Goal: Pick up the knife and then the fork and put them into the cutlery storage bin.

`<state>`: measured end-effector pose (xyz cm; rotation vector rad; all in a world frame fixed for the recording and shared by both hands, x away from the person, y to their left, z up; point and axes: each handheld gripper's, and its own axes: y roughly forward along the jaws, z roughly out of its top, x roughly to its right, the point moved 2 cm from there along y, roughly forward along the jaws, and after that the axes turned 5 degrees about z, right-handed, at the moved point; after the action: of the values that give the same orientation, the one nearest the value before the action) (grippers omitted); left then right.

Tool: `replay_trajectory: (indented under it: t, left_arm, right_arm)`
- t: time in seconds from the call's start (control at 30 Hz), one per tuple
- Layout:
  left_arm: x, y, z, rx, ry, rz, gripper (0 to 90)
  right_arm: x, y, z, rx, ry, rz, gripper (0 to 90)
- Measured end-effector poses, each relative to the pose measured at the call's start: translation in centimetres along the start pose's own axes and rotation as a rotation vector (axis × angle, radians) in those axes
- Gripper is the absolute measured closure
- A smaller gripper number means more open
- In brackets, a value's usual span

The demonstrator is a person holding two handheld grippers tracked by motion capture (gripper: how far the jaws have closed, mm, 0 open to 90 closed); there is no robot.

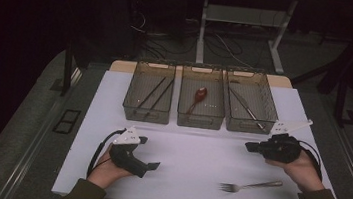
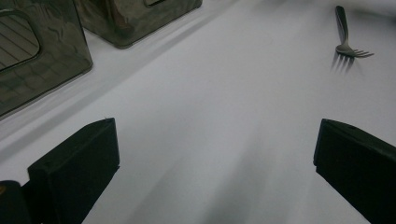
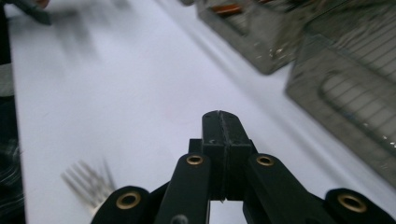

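Two grippers out over the white mat: right gripper (image 1: pixel 250 147) is clamped tight with nothing in it, just behind the fork (image 1: pixel 250 185). Left gripper (image 1: pixel 151 153) sits spread wide, well left of the fork, tines look blurry-ish but lying flat.

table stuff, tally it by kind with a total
bins: 3
chopsticks: 2
spoon: 1
fork: 1
utensil in the right-hand bin, kind unclear: 1
grippers, left and right: 2
total: 10
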<state>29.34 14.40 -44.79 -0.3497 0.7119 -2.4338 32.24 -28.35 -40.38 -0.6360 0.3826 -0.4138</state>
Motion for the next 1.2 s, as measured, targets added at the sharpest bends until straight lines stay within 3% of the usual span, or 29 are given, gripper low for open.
replay_trajectory:
  t: [0.2, 0.6, 0.9, 1.0, 1.2]
  left_arm:
    - [0.0, 0.0, 0.0, -0.001, 0.000, 0.000, 0.0]
    - [0.1, 0.0, 0.0, -0.005, 0.007, -0.002, 0.0]
    - [0.2, 0.1, 0.0, -0.005, 0.004, -0.002, 0.0]
    - [0.2, 0.1, 0.0, -0.005, 0.004, -0.001, 0.0]
    - [0.2, 0.1, 0.0, -0.006, 0.005, -0.001, 0.0]
  right_arm:
    - [-2.0, 0.8, -1.7, -0.027, -0.016, 0.041, 88.8]
    - [-6.1, 3.0, -4.8, -0.085, -0.071, 0.175, 88.9]
    - [-8.4, 4.1, -5.5, -0.129, -0.108, 0.253, 88.9]
    - [-8.9, 5.0, -5.4, -0.150, -0.128, 0.268, 88.9]
    - [-9.1, 6.3, -4.8, -0.170, -0.158, 0.240, 88.9]
